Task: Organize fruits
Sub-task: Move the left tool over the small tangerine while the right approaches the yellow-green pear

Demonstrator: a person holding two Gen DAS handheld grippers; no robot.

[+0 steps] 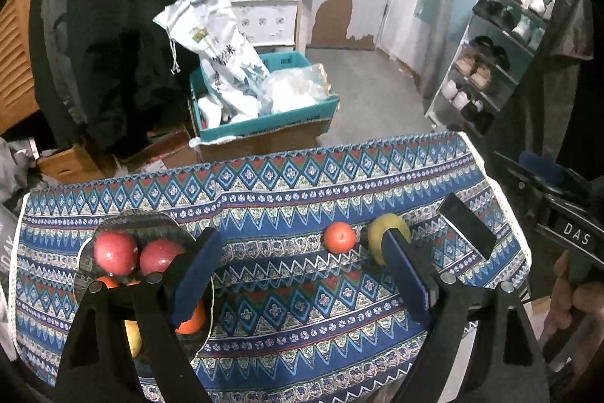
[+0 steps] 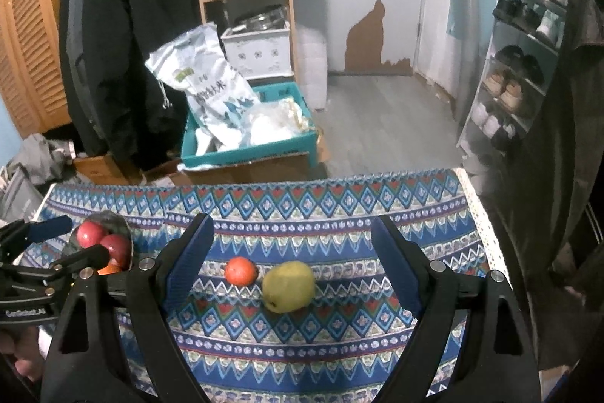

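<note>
While both grippers hang above the blue zigzag-patterned tablecloth (image 2: 302, 346), neither grasps anything. In the right wrist view the right gripper (image 2: 292, 263) stands spread, with the small round orange tangerine (image 2: 241, 270) and the yellow-green pear (image 2: 288, 286) lying touching on the cloth between its fingers, unpressed. Equally released, the left gripper (image 1: 298, 274) hovers beside the dark shallow plate (image 1: 143, 225), which holds two red apples (image 1: 115, 252) and other fruit.
</note>
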